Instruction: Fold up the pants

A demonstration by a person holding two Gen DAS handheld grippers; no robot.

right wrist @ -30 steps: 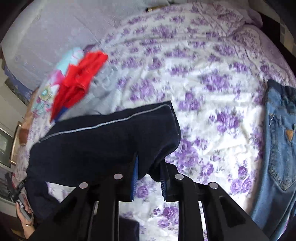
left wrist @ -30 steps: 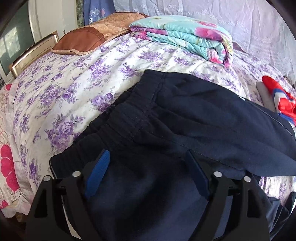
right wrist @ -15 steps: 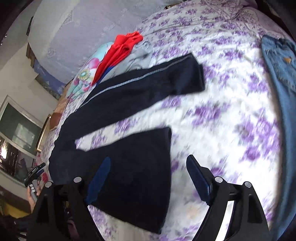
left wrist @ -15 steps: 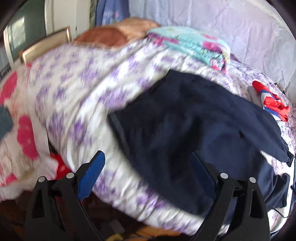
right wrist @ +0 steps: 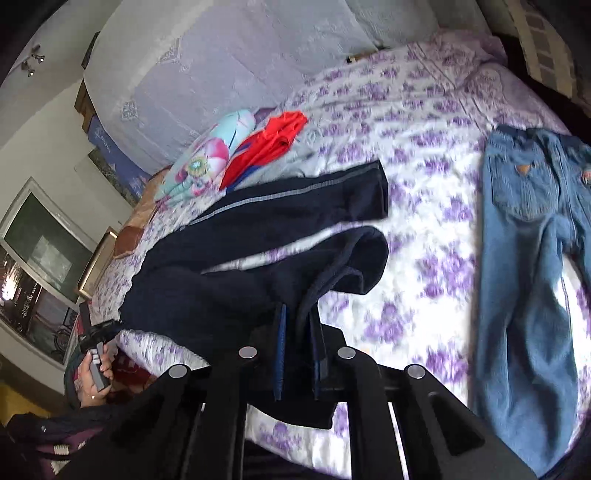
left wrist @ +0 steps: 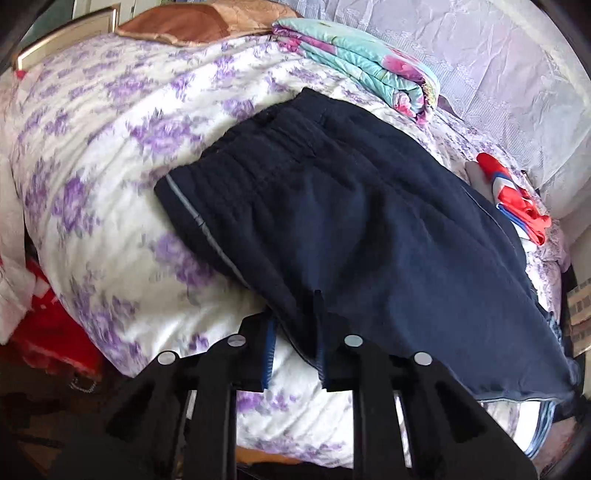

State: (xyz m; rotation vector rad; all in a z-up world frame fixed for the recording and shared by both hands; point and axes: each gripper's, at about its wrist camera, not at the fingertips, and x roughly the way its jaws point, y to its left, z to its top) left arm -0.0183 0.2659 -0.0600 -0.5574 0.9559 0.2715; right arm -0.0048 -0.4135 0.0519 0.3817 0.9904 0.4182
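Dark navy pants (left wrist: 351, 229) with a grey side stripe lie across the floral bed. In the left wrist view my left gripper (left wrist: 293, 328) is shut on the near side seam below the waistband. In the right wrist view the pants (right wrist: 258, 258) stretch away to the left, one leg lying flat by the red cloth. My right gripper (right wrist: 297, 332) is shut on the hem end of the nearer leg, which is bunched and lifted.
A folded floral blanket (left wrist: 362, 62) and a brown pillow (left wrist: 184, 22) lie at the head of the bed. Red clothing (right wrist: 269, 144) lies beyond the pants. Blue jeans (right wrist: 532, 258) lie flat on the right. The bed edge is close below both grippers.
Both grippers were open half a second ago and are now shut on the pants. The left took the near side seam, the right took the nearer leg's hem.
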